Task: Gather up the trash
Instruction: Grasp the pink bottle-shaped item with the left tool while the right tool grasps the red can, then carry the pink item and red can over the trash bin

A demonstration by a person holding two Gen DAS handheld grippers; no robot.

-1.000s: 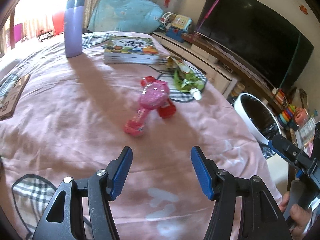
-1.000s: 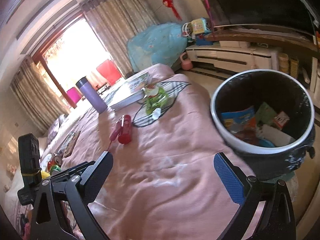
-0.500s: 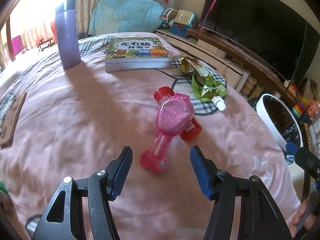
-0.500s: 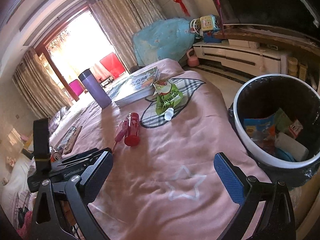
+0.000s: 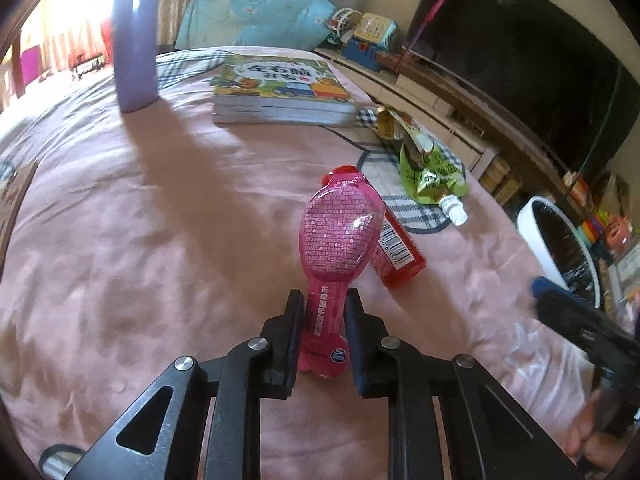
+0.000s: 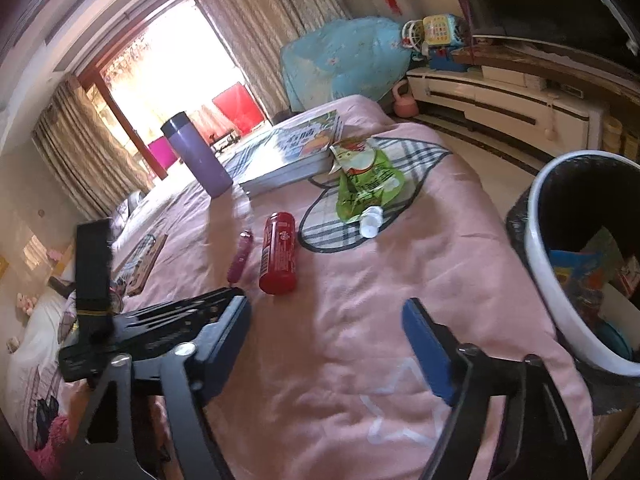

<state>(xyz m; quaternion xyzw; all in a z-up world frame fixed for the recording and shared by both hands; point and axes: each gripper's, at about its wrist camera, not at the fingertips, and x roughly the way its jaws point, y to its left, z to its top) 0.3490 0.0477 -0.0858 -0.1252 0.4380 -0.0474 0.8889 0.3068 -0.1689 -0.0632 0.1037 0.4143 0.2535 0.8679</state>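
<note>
Grab step: left claw (image 5: 323, 320) just closed, now clamping pink wrapper (image 5: 338, 246) on bed (image 5: 120, 240); right claw (image 6: 326, 344) closing, empty; next: lift, carry to bin (image 6: 536, 264).

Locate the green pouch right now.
Right wrist view, centre: the green pouch lies on the pink bedspread's plaid patch, just below the book, right of the red bottle.

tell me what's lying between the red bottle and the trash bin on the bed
Only bare pink bedspread lies between the red bottle and the trash bin, clearest in the right wrist view.
</note>
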